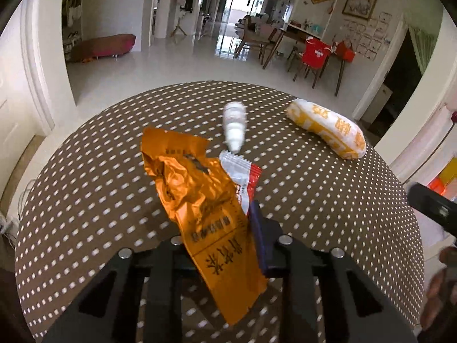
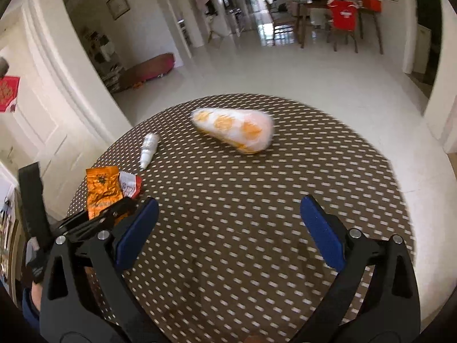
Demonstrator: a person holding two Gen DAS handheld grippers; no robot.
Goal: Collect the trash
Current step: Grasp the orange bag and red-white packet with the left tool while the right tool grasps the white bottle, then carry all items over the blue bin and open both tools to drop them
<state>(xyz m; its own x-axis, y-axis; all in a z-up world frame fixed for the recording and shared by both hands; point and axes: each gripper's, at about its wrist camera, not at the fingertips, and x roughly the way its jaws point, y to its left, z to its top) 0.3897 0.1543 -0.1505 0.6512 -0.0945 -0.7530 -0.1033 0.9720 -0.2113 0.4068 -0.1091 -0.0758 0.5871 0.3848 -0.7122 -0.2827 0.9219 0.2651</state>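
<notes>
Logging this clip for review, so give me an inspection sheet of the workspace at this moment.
Surface: round table under a brown cloth with white dashes.
Job's things: orange foil wrapper, red-and-white wrapper partly under it, small white bottle lying down, white-and-orange packet apart near the far edge.
Clutter: nothing seen.
Grippers: left gripper shut on the orange foil wrapper; right gripper open, nothing between its fingers.
Cables: thin wires on the floor left of the table.
Surroundings: tiled room, dining table with chairs, a red garment on one, low red bench.
</notes>
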